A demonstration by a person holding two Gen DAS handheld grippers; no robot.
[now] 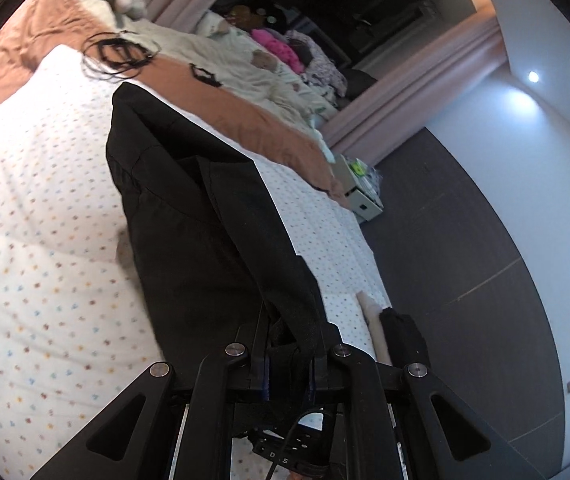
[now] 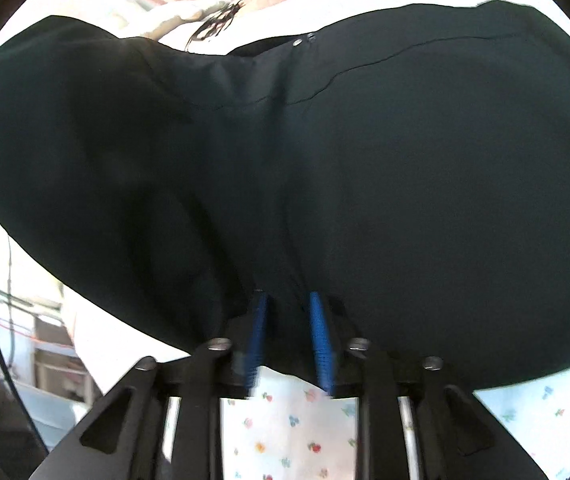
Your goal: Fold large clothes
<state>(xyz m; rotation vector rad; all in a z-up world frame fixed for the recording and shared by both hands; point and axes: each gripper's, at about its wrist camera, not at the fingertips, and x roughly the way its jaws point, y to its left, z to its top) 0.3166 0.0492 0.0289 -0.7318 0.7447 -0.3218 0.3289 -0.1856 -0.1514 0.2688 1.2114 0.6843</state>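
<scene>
In the left wrist view, the left gripper (image 1: 289, 360) at the bottom centre of the frame has its jaws drawn narrow and clamped on a bunched edge of the black garment (image 1: 189, 208), which runs from the jaws up toward the middle of the frame, lifted and hanging in folds rather than lying flat. Under it, filling the left side, is the white dotted bedsheet (image 1: 37, 220); an orange blanket (image 1: 245, 116) and a cream blanket (image 1: 221, 60) lie further up, with a tangle of black cable (image 1: 117, 56) in the upper left and dark floor (image 1: 465, 240) on the right. In the right wrist view, the right gripper (image 2: 289, 320) sits at the bottom centre, its blue pads (image 2: 319, 336) a little apart with a pleat of the same dark cloth running between them; the cloth looks pinched there, though blur makes the contact hard to judge. The garment (image 2: 405, 180) spreads across nearly the whole frame directly ahead of the jaws, with a small snap fastener visible near the upper middle, and the flowered sheet (image 2: 285, 420) shows below it. By my reading, folding is at an early stage: the piece is held at two points and raised, with no neat fold yet visible, so laying it out and doubling it over seems left to do.
</scene>
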